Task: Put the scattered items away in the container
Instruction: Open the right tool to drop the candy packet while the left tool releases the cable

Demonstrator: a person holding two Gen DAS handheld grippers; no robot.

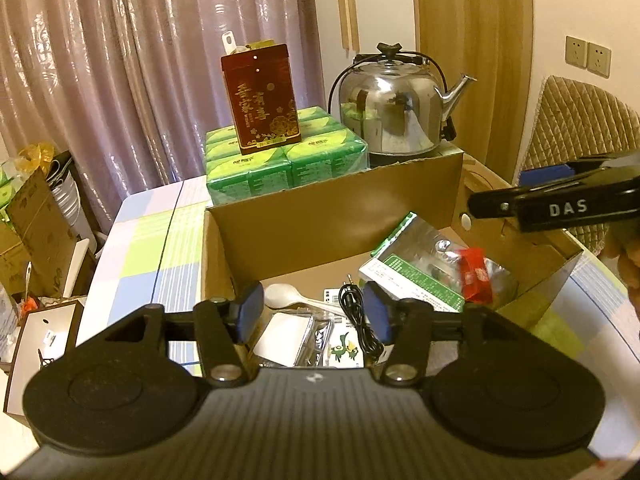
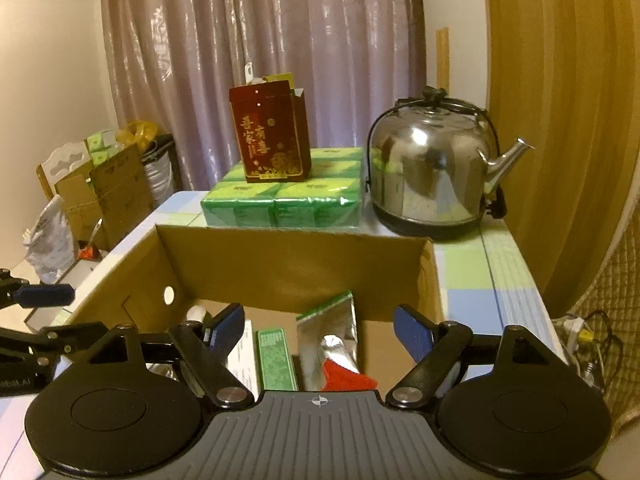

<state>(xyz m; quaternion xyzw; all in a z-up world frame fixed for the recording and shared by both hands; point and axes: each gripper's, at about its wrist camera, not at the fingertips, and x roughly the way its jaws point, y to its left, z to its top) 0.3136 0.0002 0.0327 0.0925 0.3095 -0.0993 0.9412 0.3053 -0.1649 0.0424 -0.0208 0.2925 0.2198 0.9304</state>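
The open cardboard box (image 1: 328, 208) stands on the checked tablecloth and holds the tidied items. Inside lie a white spoon (image 1: 284, 294), a black cable (image 1: 356, 312), a clear plastic case (image 1: 296, 332), a green-and-white carton (image 1: 412, 276), a silver foil pouch (image 1: 436, 240) and a red packet (image 1: 474, 276). My left gripper (image 1: 314, 310) hovers open over the box's near side, nothing between its pads. My right gripper (image 2: 320, 330) is open above the foil pouch (image 2: 332, 332) and red packet (image 2: 344, 378), holding nothing. Its body reaches in over the box's right rim (image 1: 560, 208).
Behind the box sit a block of green tissue packs (image 2: 280, 200) with a dark red carton (image 2: 272, 136) on top, and a steel kettle (image 2: 432, 176). A padded chair back (image 1: 576, 128) is at the right. Cardboard boxes and clutter (image 1: 36, 216) crowd the left beside the table.
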